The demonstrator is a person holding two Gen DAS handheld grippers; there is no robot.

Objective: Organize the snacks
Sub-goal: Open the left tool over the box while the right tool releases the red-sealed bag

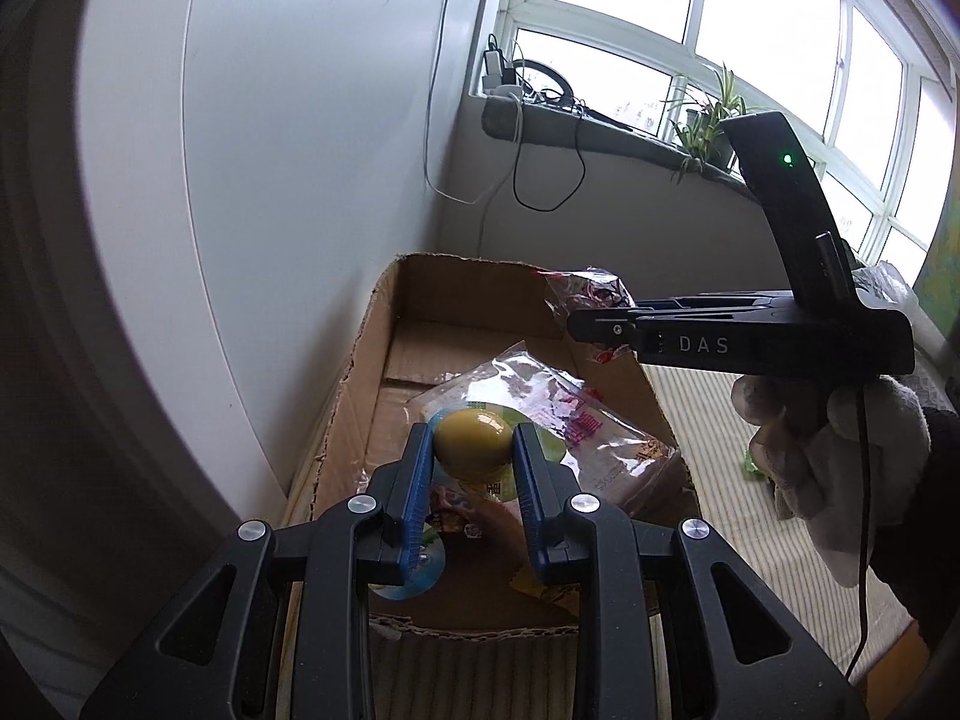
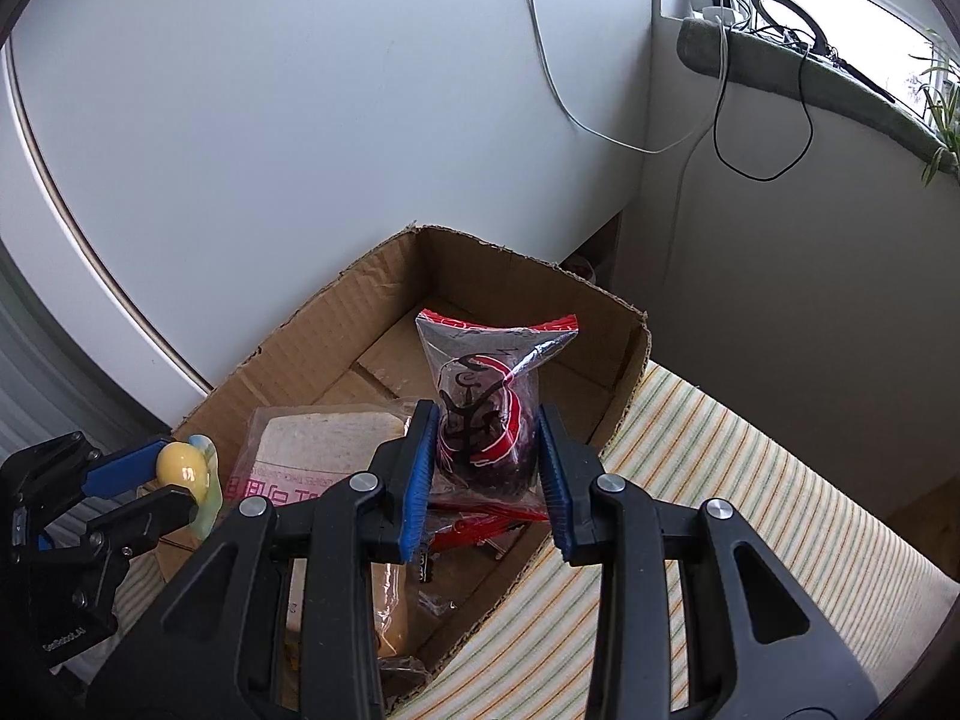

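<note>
Both grippers hung over an open cardboard box (image 2: 336,324) that stood on a striped cloth (image 2: 708,480) against the white wall. The left gripper (image 1: 473,450) had its blue pads clamped on a round yellow jelly cup (image 1: 473,443), the two fingers pressing its sides, and it held the cup above the near part of the box. From the right wrist camera the same cup (image 2: 179,463) showed at the far left, pinched at the tip of that gripper, with its pale foil rim sticking out beside the box's left wall. The right gripper (image 2: 486,468) gripped a clear packet with red trim (image 2: 489,402) holding something dark; the blue pads sat against both sides of the packet, which stood upright between them over the middle of the box. In the left wrist camera that packet (image 1: 591,291) poked out past the black body of the right gripper, at the far right corner of the box. Inside the box, a bagged loaf of sliced bread (image 2: 324,438) lay on the bottom beneath both grippers, near the left wall. A gloved right hand (image 1: 840,450) held the right gripper's handle. A window sill (image 2: 810,78) with cables and plants ran along the far right.
</note>
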